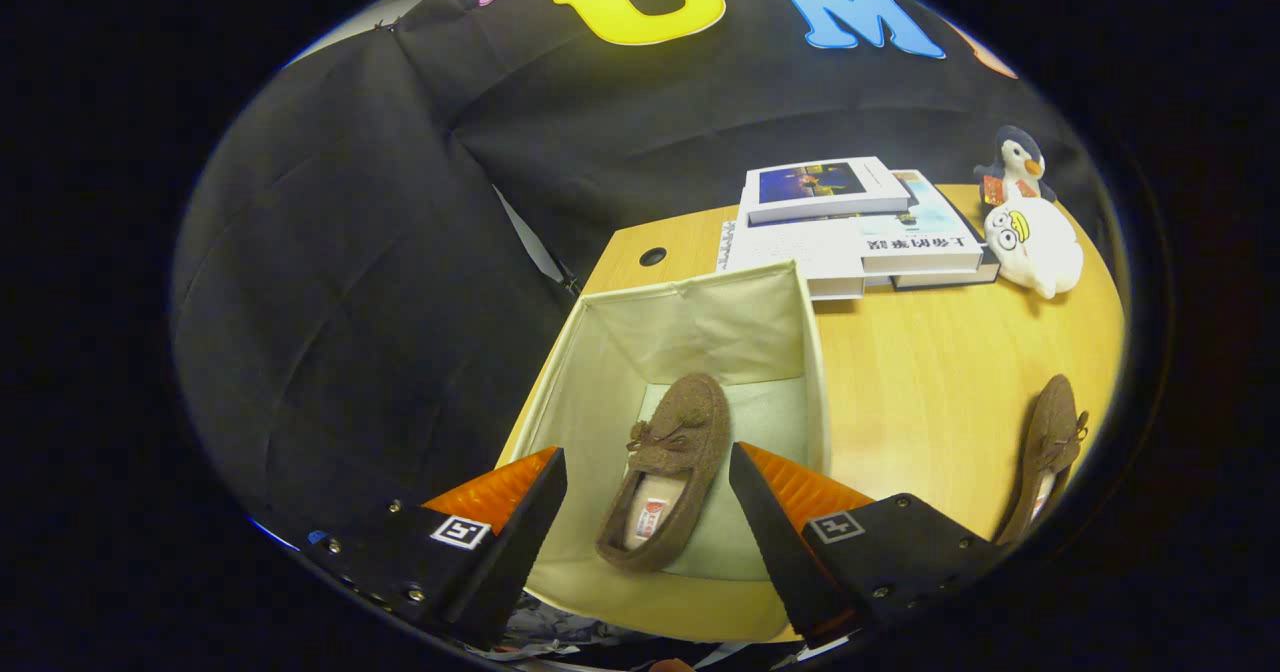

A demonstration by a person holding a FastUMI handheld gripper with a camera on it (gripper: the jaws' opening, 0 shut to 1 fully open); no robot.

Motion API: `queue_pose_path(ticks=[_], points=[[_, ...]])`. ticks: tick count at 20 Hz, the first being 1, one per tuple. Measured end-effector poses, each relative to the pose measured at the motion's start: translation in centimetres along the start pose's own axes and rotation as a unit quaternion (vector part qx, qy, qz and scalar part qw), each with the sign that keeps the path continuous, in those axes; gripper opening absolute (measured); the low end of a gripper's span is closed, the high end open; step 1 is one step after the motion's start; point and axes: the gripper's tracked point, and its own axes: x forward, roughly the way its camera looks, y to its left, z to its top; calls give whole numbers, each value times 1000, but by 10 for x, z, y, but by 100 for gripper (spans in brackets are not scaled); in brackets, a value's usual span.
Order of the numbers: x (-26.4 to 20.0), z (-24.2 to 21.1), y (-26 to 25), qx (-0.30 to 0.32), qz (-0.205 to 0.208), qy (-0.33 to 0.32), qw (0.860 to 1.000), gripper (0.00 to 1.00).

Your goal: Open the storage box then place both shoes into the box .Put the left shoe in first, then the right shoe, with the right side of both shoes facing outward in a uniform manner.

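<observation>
One brown shoe [665, 472] lies inside the open cream storage box [690, 327] at the table's [920, 382] left edge, seen between the jaws. Gripper [648, 512]: jaws apart, empty, above the box. Second brown shoe [1050, 452] on the table's right edge. Books [850, 227], penguin toy [1015, 167] and white plush [1035, 247] along the far edge.

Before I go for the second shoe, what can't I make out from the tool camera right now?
- Second shoe on the table: its heel end is cut off at the view's rim.
- Box: near wall hidden behind the open tool.
- Shoe in the box: insole label too small.
- Lower books: covers hidden by upper ones.
</observation>
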Motion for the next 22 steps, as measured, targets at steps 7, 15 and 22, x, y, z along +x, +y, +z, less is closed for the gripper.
queue_pose_path(ticks=[7, 15, 22], points=[[-53, 18, -57, -29, -31, -35, 998, 99], [-93, 9, -141, -27, -97, -43, 994, 99], [-123, -1, -211, -8, -150, -48, 987, 99]])
